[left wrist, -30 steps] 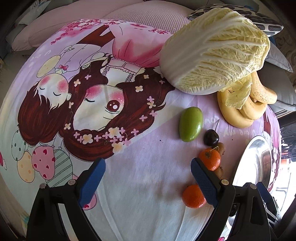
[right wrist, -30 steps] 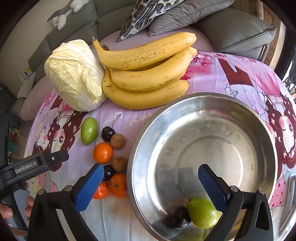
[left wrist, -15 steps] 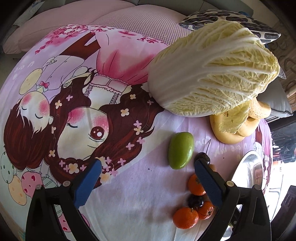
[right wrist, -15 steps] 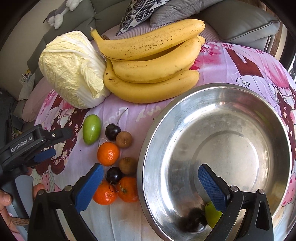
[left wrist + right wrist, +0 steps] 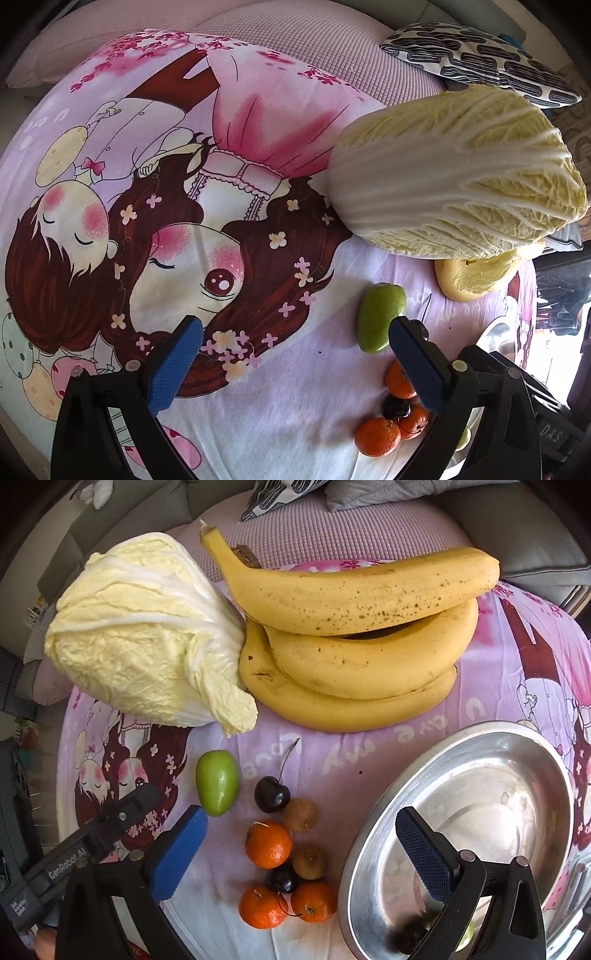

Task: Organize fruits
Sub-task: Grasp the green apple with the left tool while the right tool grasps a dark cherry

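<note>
Left wrist: we see bare cloth (image 5: 280, 387) between the wide-apart, empty left gripper (image 5: 295, 363) fingers. The green fruit (image 5: 378, 317) sits just beside its right finger, perhaps touching. Our right gripper (image 5: 301, 853) gapes empty too.

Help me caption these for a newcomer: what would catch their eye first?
Probably the big pale cabbage and the bunch of bananas lying side by side at the far edge of the pink cartoon cloth. Next, the shiny steel bowl at the right, with small oranges and cherries clustered beside it.
</note>
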A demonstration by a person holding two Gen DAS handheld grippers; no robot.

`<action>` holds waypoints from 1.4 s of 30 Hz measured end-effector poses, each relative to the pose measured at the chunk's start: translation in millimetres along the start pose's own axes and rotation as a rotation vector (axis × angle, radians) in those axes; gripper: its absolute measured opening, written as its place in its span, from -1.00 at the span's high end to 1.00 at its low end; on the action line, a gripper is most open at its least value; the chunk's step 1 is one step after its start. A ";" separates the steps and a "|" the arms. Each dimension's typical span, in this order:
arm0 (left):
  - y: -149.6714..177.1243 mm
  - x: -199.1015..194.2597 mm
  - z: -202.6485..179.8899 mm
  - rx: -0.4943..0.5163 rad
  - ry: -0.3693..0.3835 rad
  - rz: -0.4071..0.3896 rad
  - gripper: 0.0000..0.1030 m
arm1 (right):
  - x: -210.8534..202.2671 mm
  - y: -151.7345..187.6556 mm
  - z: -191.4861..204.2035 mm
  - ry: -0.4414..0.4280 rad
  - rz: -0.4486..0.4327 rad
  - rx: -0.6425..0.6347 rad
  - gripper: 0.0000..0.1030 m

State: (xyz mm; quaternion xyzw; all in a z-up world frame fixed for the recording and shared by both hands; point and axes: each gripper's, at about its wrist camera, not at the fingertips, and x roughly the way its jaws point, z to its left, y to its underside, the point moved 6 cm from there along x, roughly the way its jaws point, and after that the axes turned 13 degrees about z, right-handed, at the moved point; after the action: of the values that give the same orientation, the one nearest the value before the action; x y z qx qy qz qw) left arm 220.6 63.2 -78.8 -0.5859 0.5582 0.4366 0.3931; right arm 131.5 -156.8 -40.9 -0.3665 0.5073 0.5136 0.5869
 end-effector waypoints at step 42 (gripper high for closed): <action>-2.8 53.1 -61.5 0.112 0.267 0.099 0.27 | 84.6 -6.5 64.7 0.138 0.053 -0.137 0.43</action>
State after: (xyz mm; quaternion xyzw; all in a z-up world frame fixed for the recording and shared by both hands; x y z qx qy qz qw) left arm 227.6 -11.4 -110.3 -0.5877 0.6572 0.3419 0.3254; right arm 148.4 -77.0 -109.7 -0.4265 0.5197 0.5362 0.5103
